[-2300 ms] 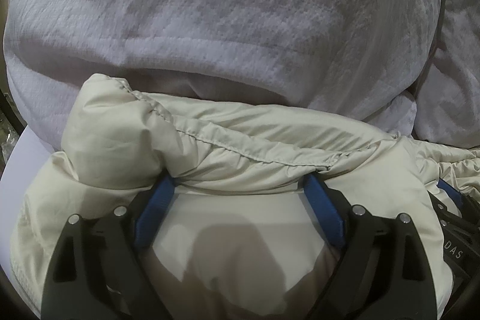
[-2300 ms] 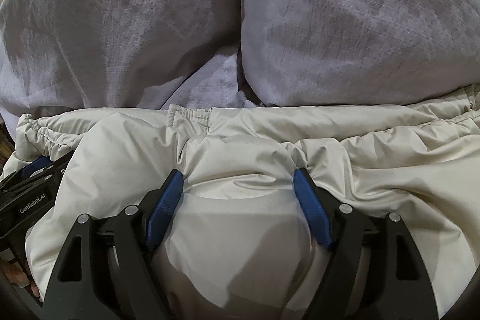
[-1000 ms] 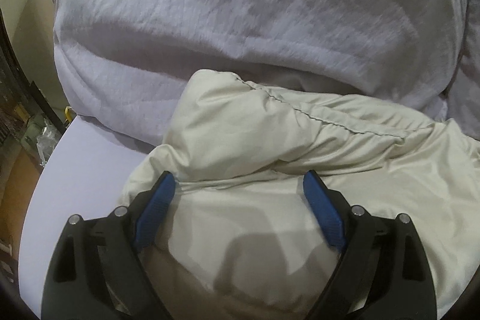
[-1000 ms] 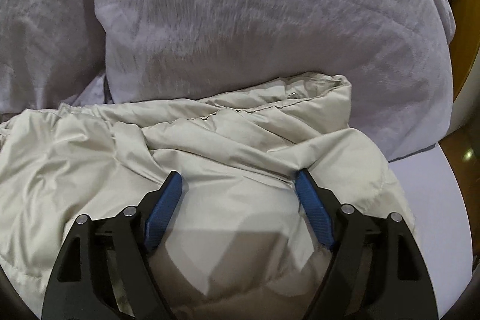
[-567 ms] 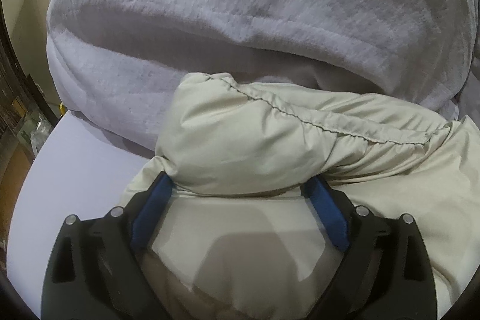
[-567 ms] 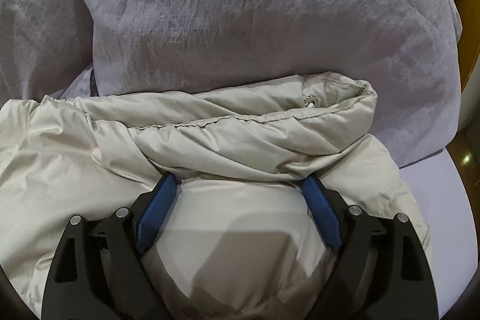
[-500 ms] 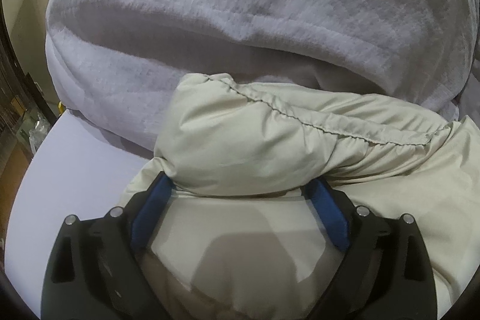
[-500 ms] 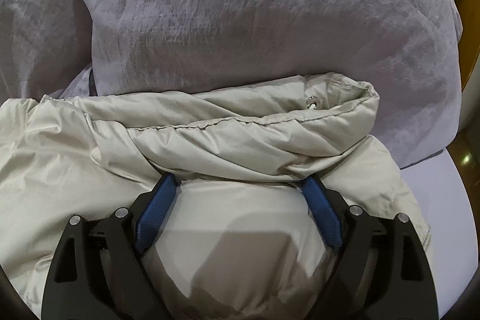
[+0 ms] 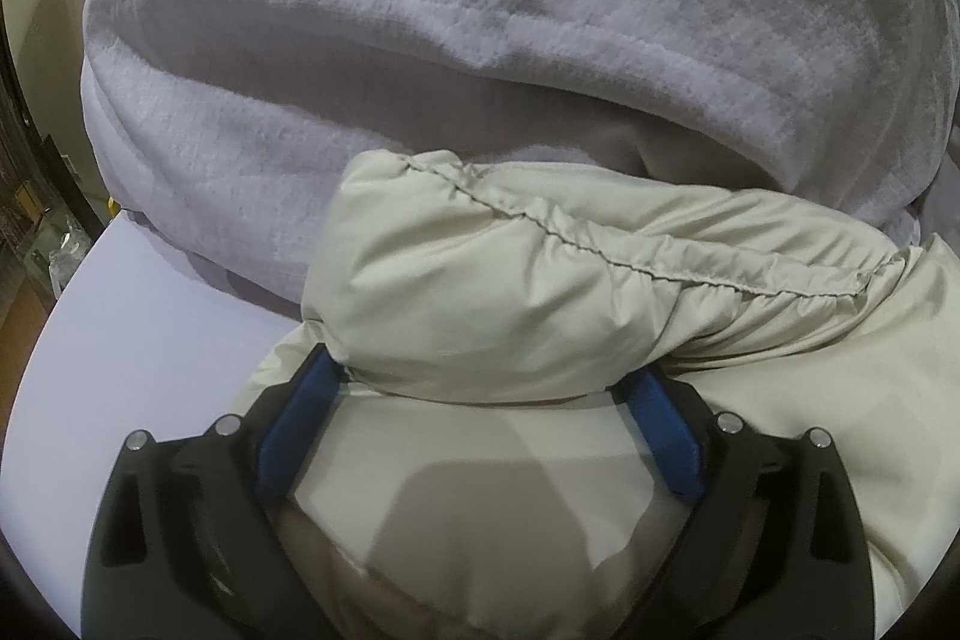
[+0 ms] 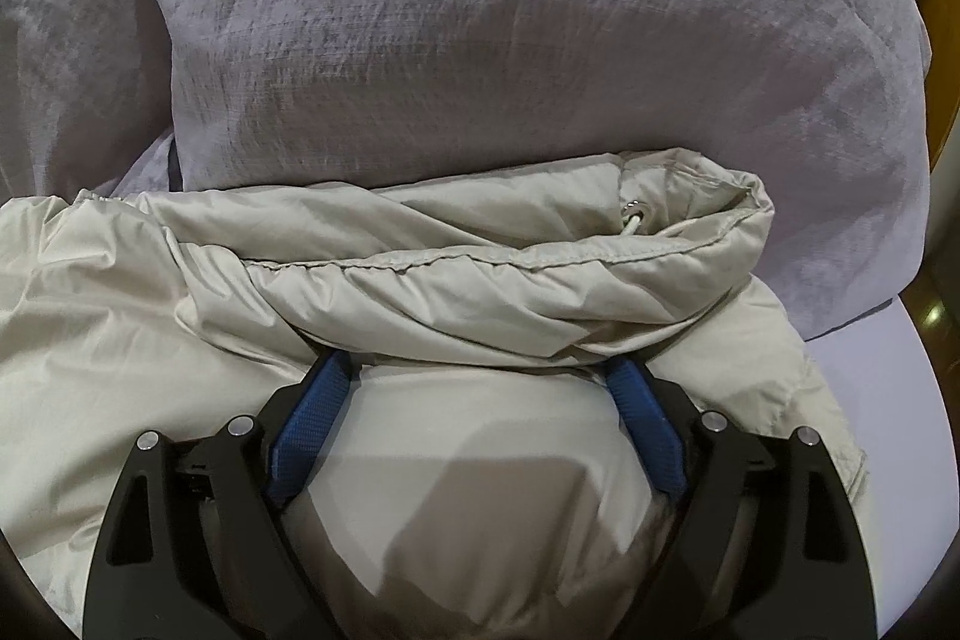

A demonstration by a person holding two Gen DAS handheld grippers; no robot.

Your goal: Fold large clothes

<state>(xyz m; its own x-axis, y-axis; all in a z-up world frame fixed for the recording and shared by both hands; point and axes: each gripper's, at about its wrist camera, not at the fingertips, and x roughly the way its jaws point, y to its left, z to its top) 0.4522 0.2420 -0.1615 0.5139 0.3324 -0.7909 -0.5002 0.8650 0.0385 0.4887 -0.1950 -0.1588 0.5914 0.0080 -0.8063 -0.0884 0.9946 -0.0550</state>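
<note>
A cream puffy jacket (image 9: 540, 292) lies on a pale lilac surface (image 9: 150, 340), bunched in thick folds against grey pillows. My left gripper (image 9: 480, 376) is open, its blue pads wide apart, tips pushed under a fold at the jacket's left end. The jacket also shows in the right wrist view (image 10: 480, 280), with a metal eyelet and cord (image 10: 633, 211) near its right hem. My right gripper (image 10: 480, 370) is open too, its tips tucked under a rolled fold near the jacket's right end.
Large grey pillows (image 9: 480, 40) stand right behind the jacket and fill the back of both views (image 10: 510, 40). The lilac surface's curved edge shows at far left (image 9: 54, 316) and far right (image 10: 900, 400), with floor and clutter beyond.
Both grippers have moved apart from the jacket's middle to its two ends, then pushed forward so their tips sit under the folds. Both stay open.
</note>
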